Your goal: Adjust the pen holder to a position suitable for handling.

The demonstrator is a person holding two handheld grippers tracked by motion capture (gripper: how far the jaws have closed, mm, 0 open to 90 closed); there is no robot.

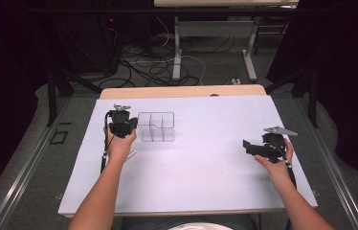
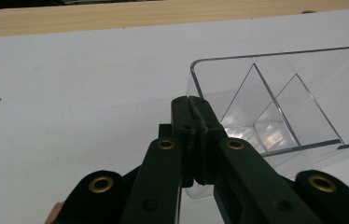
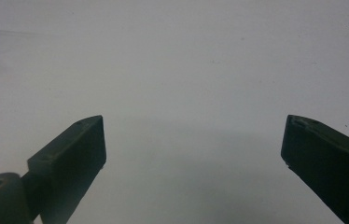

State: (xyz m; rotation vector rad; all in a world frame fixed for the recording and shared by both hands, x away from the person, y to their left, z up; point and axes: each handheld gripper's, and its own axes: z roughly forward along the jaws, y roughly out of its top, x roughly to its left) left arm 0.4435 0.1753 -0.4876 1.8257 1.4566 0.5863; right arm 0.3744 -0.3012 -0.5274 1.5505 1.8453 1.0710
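Overhead forward-down — tongs cameras close

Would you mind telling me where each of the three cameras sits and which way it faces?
High view: above the person's side, looking forward and down on the table; both forearms, left gripper, right gripper.
Left gripper view: rides the left gripper, looking along its closed jaws, which pinch the clear organizer wall.
Right gripper view: rides the right gripper, facing the table, jaws wide apart.
Shared: the organizer appears in the high view and left gripper view.

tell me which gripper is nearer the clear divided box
Left. The left gripper is shut on the near-left wall of the clear divided box; the right gripper hangs open well off to its right.
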